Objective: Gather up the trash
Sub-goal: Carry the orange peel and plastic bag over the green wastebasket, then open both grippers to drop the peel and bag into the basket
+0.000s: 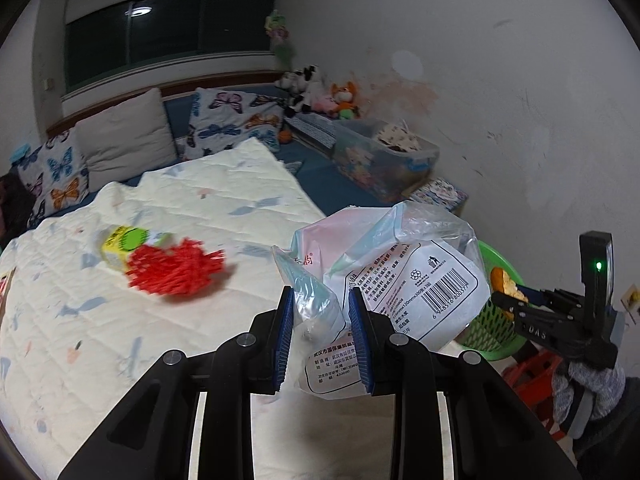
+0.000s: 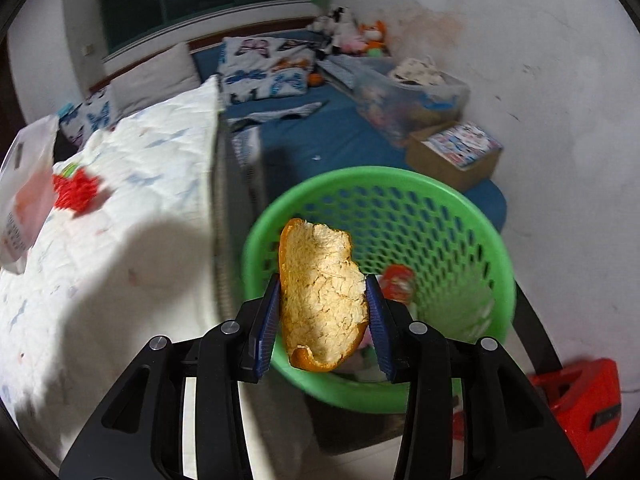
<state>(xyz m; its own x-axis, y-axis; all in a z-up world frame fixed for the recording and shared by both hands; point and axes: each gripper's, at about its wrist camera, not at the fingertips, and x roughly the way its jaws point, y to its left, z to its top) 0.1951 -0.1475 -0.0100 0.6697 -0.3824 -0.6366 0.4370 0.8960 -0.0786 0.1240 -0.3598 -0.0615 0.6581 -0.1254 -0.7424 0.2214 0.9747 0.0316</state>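
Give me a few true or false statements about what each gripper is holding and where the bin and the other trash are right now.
1. The right gripper holds an orange peel. True.
2. The peel is over the green bin. True.
3. The left gripper is empty. False: its jaws grip a plastic wrapper.
4. The bin is empty. False: something red and white lies inside.
5. A red item lies on the quilt. True.

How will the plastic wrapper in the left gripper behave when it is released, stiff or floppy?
Likely floppy and light: the plastic wrapper is thin and crumpled, bulging above the left gripper. It may drift rather than drop straight into the green basket.
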